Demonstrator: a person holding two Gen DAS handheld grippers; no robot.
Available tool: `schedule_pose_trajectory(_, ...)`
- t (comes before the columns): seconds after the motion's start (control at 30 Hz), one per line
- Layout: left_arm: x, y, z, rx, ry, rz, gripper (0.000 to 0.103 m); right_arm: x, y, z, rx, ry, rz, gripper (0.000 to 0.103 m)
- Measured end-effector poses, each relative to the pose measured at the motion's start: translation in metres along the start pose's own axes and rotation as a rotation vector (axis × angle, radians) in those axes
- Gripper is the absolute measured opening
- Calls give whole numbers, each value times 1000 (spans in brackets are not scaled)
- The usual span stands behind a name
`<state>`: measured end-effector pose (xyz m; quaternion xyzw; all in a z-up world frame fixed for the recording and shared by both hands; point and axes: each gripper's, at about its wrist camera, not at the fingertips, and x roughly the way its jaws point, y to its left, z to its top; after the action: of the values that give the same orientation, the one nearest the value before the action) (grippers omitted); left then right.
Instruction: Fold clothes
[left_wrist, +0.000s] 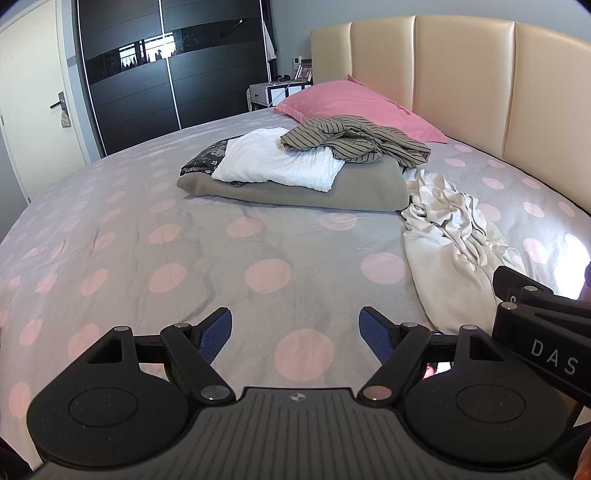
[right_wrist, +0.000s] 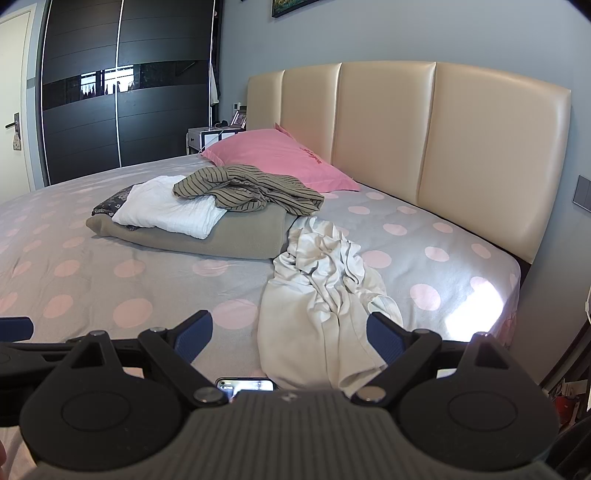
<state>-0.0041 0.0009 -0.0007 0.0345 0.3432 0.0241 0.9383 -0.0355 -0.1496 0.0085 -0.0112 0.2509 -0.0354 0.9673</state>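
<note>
A crumpled white garment (left_wrist: 450, 236) lies on the bed's right side; in the right wrist view it (right_wrist: 325, 295) sits just ahead of my right gripper. A striped olive garment (left_wrist: 354, 138) lies bunched on a folded stack: a white folded piece (left_wrist: 280, 162), a dark floral piece (left_wrist: 208, 157) and a grey folded blanket (left_wrist: 332, 192). The stack also shows in the right wrist view (right_wrist: 192, 229). My left gripper (left_wrist: 295, 334) is open and empty above the sheet. My right gripper (right_wrist: 288, 338) is open and empty, its jaws on either side of the white garment's near end.
The bed has a grey sheet with pink dots (left_wrist: 147, 240). A pink pillow (left_wrist: 354, 105) rests against the cream headboard (left_wrist: 461, 74). A dark wardrobe (left_wrist: 147, 66), a door (left_wrist: 33, 92) and a nightstand (left_wrist: 273, 92) stand beyond. A phone (right_wrist: 245, 386) lies near the right gripper.
</note>
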Motion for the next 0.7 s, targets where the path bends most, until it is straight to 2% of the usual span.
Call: schedule_pose_trajectory(0.7,1,-3,1,0,10,6,75,4,-2,0,7,20,-1,92)
